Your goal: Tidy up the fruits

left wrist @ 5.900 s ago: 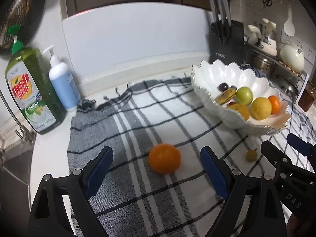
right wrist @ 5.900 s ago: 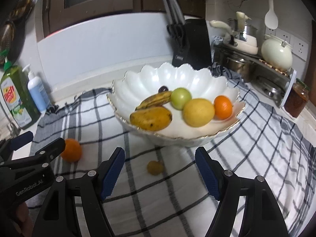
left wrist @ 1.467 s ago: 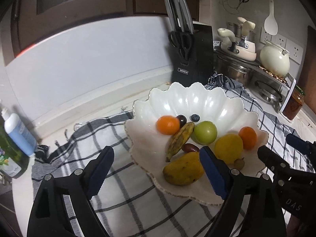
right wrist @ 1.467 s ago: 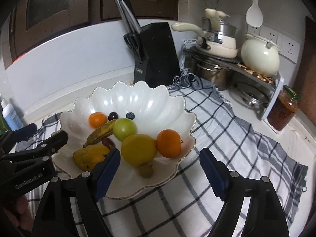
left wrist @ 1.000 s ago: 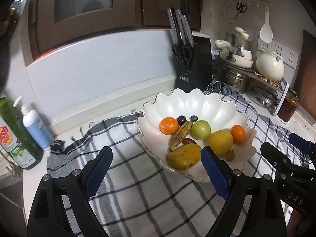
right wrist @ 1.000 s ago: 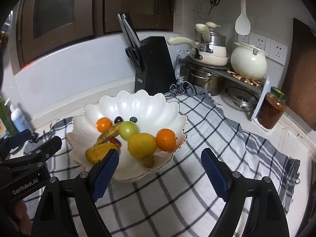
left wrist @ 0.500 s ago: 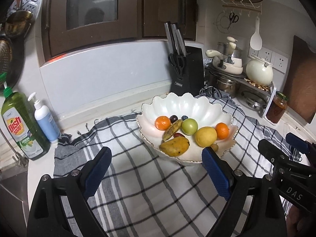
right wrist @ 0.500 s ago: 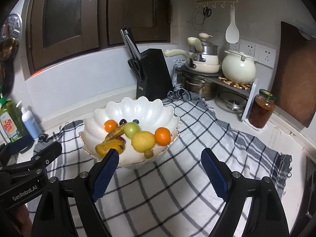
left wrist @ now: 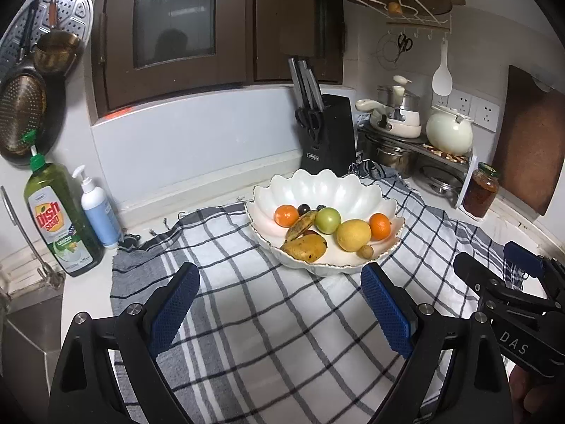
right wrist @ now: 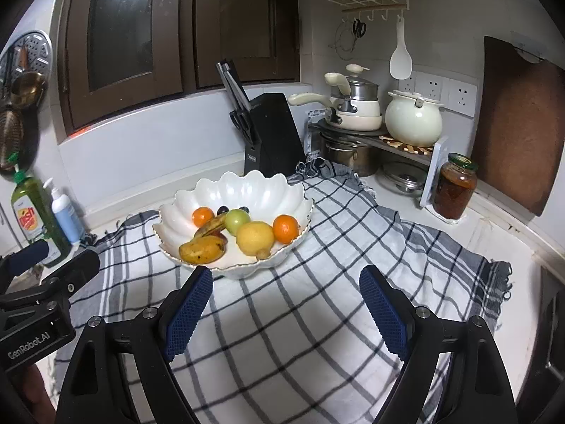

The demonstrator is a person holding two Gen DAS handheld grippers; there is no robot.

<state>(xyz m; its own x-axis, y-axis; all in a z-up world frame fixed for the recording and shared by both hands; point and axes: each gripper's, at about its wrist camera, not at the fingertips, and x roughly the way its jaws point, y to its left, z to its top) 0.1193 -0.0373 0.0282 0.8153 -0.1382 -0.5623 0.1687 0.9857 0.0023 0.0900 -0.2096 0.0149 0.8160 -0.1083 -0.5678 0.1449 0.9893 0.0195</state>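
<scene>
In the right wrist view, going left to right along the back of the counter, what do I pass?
Green dish soap bottle → blue pump bottle → white bowl → black knife block → cream pot → brown jar.

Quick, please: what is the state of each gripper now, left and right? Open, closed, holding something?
Left gripper: open, nothing between its fingers.
Right gripper: open, nothing between its fingers.

I am working in a home kitchen: a knife block (left wrist: 328,134) is standing on the worktop (left wrist: 208,198) beside stacked pots (left wrist: 392,130), dish soap (left wrist: 60,219) and wall sockets (left wrist: 462,100).
</scene>
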